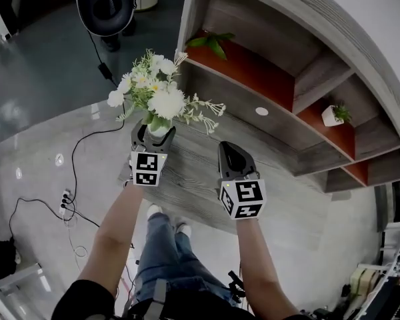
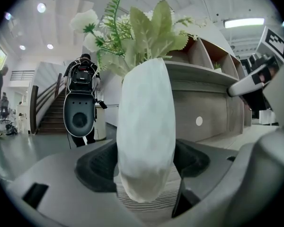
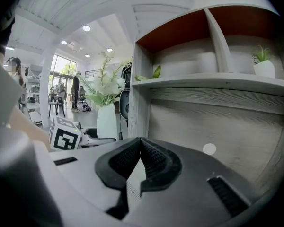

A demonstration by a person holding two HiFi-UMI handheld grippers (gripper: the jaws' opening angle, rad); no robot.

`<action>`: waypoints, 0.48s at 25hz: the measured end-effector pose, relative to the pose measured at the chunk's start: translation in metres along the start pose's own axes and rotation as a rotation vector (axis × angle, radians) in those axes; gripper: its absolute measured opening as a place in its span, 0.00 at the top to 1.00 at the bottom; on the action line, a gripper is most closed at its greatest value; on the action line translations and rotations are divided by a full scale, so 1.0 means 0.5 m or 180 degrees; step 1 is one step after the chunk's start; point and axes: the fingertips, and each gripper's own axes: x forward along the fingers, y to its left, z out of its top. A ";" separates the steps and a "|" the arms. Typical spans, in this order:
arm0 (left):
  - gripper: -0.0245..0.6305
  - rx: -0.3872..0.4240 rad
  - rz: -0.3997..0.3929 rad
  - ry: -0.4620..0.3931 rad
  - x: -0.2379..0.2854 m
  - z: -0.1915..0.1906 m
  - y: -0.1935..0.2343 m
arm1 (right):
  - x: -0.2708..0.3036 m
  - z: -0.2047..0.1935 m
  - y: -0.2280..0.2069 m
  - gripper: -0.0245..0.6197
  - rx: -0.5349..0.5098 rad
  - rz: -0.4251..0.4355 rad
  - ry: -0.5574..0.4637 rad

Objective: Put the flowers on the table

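While left gripper (image 2: 145,168) clamps vase (image 2: 146,122), flowers (image 1: 163,100) (white, perhaps fake) upright.

Tabletop (image 1: 193,169) bare between vase (image 2: 146,126), clamped in left gripper (image 1: 152,139), and right gripper (image 1: 231,151), jaws together. Shelf wall (image 1: 280,132) close behind both. Flowers (image 1: 161,99) overhang gap above.
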 end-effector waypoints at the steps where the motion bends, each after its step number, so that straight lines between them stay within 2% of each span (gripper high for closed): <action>1: 0.42 -0.0012 0.0000 -0.0010 0.001 0.001 -0.002 | -0.005 -0.001 -0.001 0.94 -0.0012 -0.0006 0.0010; 12: 0.42 0.0014 -0.0013 -0.0015 0.003 -0.002 0.001 | -0.025 0.004 0.007 0.94 -0.0172 -0.0073 0.0054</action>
